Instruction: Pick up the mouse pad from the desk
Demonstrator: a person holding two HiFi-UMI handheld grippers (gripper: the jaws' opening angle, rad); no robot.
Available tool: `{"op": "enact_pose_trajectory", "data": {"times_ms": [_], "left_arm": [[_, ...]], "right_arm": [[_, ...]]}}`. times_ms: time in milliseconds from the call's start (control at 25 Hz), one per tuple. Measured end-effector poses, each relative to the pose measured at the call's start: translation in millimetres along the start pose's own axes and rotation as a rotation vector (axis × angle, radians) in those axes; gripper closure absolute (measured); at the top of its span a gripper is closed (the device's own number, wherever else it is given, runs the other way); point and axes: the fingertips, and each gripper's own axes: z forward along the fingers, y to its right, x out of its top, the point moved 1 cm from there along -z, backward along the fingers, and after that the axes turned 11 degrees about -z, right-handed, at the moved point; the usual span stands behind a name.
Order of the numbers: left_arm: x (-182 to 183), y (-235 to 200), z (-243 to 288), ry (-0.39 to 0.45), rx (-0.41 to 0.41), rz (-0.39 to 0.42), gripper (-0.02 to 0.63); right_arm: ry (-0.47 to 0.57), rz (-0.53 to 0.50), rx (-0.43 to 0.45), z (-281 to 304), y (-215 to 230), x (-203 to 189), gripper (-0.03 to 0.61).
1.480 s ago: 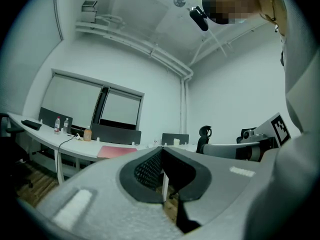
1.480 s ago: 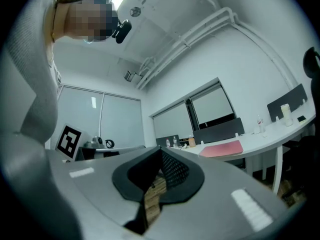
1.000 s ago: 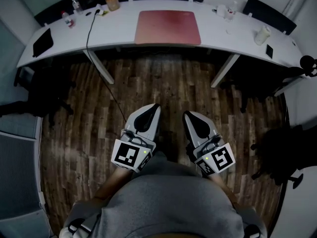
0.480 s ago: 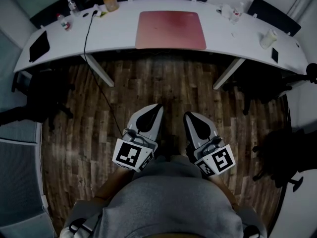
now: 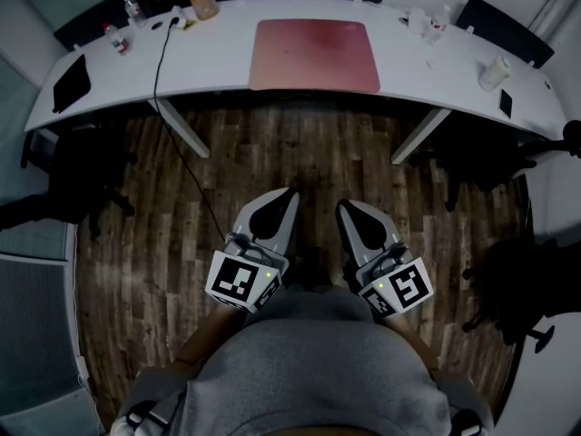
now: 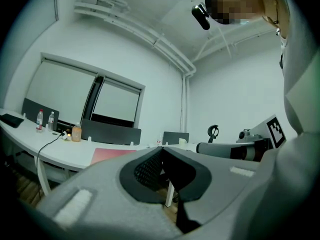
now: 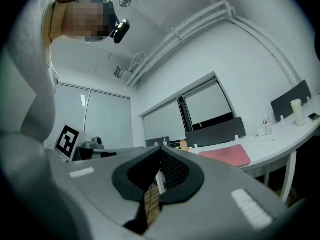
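Observation:
A pink mouse pad (image 5: 314, 54) lies flat in the middle of the long white desk (image 5: 218, 62), far ahead of me; it shows too as the mouse pad (image 6: 111, 155) in the left gripper view and the mouse pad (image 7: 226, 155) in the right gripper view. My left gripper (image 5: 289, 194) and right gripper (image 5: 343, 207) are held side by side close to my body over the wooden floor, both pointing level at the desk. Both are shut with nothing between the jaws, well short of the desk.
On the desk stand an orange bottle (image 5: 203, 3), small bottles (image 5: 113, 36), a black tablet (image 5: 71, 81), a white cup (image 5: 495, 71) and a phone (image 5: 506, 104). A black cable (image 5: 160, 71) drops from the desk to the floor. White desk legs (image 5: 182, 127) and dark chairs (image 5: 508, 30) flank the space.
The desk and mouse pad have shifted slightly lower and larger in the head view as I moved a little toward them. Both grippers keep their place before my body and stay shut.

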Motion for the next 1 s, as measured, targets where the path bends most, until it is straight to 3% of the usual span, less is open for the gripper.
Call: {"op": "enact_pose_trajectory", "data": {"times_ms": [160, 400, 720, 1000], "left_arm": [[1, -6, -2, -0.015, -0.026, 0.012, 0.614], [-9, -24, 4, -0.043, -0.037, -0.07, 0.614], [-9, -50, 44, -0.008, -0.006, -0.067, 0.614], [11, -89, 109, 0.016, 0.03, -0.034, 0.614]], "right_arm": [[0.018, -0.013, -0.017, 5, -4, 1, 0.577], [-0.003, -0.015, -0.035, 11, -3, -7, 0.577], [-0.019, 0.005, -0.033, 29, 40, -26, 0.577], [0.003, -0.008, -0.001, 86, 106, -24, 0.577]]}}
